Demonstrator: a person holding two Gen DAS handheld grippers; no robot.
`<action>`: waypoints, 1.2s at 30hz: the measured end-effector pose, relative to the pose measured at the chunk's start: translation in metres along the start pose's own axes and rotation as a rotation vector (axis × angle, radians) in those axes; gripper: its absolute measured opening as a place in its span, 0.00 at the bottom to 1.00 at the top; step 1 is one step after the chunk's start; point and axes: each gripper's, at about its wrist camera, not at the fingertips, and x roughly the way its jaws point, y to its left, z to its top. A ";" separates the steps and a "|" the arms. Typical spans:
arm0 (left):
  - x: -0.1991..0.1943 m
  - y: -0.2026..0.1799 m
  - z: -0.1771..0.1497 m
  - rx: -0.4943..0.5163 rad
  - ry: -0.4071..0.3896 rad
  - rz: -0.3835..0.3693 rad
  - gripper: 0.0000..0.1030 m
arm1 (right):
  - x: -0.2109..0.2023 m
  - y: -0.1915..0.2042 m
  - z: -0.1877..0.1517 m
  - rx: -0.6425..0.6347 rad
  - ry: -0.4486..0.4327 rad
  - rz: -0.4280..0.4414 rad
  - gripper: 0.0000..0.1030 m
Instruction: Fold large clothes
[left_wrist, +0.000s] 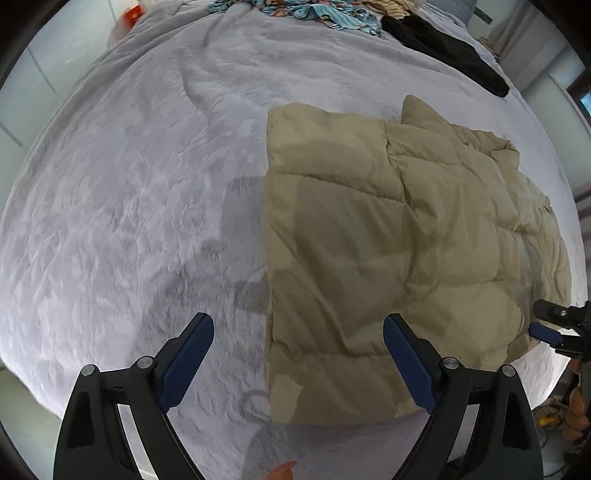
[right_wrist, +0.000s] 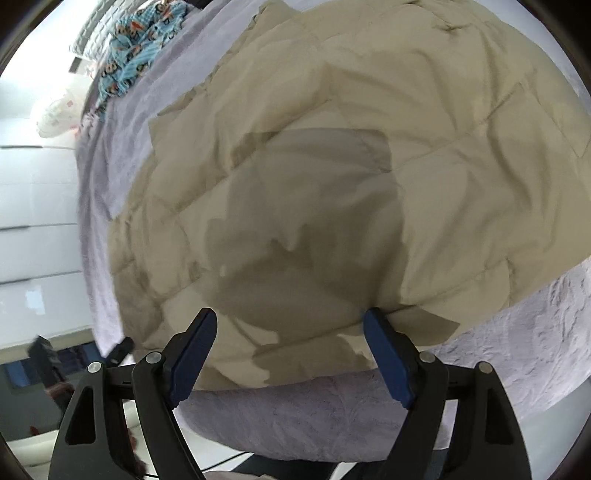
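Both hand-held grippers, left (left_wrist: 298, 363) and right (right_wrist: 290, 354), gape empty above beige quilted jacket (left_wrist: 388, 236).

Left of my left claw (left_wrist: 298, 334) I see only bare bedspread (left_wrist: 122, 206), open room to pass. The folded beige jacket (left_wrist: 388, 236) bulks under its right finger. Black garment (left_wrist: 447, 48) and patterned clothes (left_wrist: 317, 11) crowd the far edge.

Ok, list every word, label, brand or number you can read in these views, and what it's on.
None readable.
Tan jacket: no label or print in view.
Blue cloth: cartoon pattern only, no lettering to make out.
Red thing at the bed's far corner: too small and blurred to read.
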 end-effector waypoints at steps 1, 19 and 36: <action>0.002 0.005 0.004 0.005 -0.006 -0.016 0.91 | 0.002 0.002 -0.001 -0.011 -0.008 -0.019 0.82; 0.085 0.060 0.040 -0.108 0.163 -0.494 0.91 | 0.031 0.015 -0.005 -0.072 0.063 -0.110 1.00; 0.126 -0.006 0.069 0.076 0.266 -0.690 0.41 | 0.031 0.017 -0.008 -0.082 0.092 -0.118 1.00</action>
